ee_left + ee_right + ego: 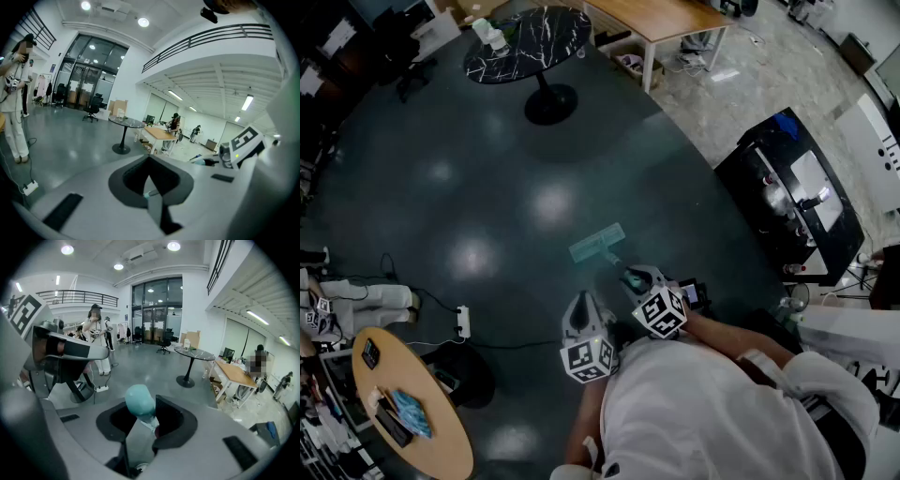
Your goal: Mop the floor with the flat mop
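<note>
Seen from the head view, the flat mop [597, 243] lay on the dark floor [478, 178], just ahead of the left gripper [582, 309] and right gripper [639, 281]. In the left gripper view, the jaws were pinched on the thin mop handle [149, 193]. In the right gripper view, the jaws clamped the handle's rounded teal end [139, 401].
</note>
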A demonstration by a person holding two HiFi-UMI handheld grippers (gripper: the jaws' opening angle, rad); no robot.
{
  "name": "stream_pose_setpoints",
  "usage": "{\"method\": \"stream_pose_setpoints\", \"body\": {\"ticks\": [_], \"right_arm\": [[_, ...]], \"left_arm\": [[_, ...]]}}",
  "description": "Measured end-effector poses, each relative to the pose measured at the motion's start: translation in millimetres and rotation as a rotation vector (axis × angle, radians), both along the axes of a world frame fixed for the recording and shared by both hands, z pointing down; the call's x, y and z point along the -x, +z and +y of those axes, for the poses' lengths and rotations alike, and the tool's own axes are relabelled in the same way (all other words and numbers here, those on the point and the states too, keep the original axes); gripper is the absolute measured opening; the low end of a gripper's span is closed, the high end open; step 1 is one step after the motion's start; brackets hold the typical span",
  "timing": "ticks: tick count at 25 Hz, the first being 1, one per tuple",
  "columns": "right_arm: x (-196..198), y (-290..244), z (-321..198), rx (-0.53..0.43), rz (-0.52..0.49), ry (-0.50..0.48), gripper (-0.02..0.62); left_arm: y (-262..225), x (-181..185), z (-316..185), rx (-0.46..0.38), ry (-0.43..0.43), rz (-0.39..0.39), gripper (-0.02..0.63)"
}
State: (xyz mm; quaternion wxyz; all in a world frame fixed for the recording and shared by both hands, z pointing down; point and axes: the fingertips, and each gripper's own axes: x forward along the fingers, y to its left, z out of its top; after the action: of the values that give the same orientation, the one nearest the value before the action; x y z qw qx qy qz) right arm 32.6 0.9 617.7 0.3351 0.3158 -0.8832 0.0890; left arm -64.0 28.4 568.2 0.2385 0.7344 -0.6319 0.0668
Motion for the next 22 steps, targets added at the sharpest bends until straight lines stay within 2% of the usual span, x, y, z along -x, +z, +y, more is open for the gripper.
{"method": "stream_pose_setpoints", "body": {"ticks": [5,11,18,22], "right_arm": [[8,0,3,-0.01,0.0,0.014,0.115],[7,2,9,-0.002,0.011,0.013,0.115],[-2,19,49,0.1,0.082,-0.035,0.118],[-11,26,53,0.127,0.115,0.001,0.117]], "left_arm": [[-2,4,4,-0.007,0.034,-0.007,0.005],[-3,11,9,-0.014,0.012,0.0,0.005],[2,16,12,0.004,-0.002,0.01,0.005],[8,16,10,0.022,0.002,0.02,0.005]]}}
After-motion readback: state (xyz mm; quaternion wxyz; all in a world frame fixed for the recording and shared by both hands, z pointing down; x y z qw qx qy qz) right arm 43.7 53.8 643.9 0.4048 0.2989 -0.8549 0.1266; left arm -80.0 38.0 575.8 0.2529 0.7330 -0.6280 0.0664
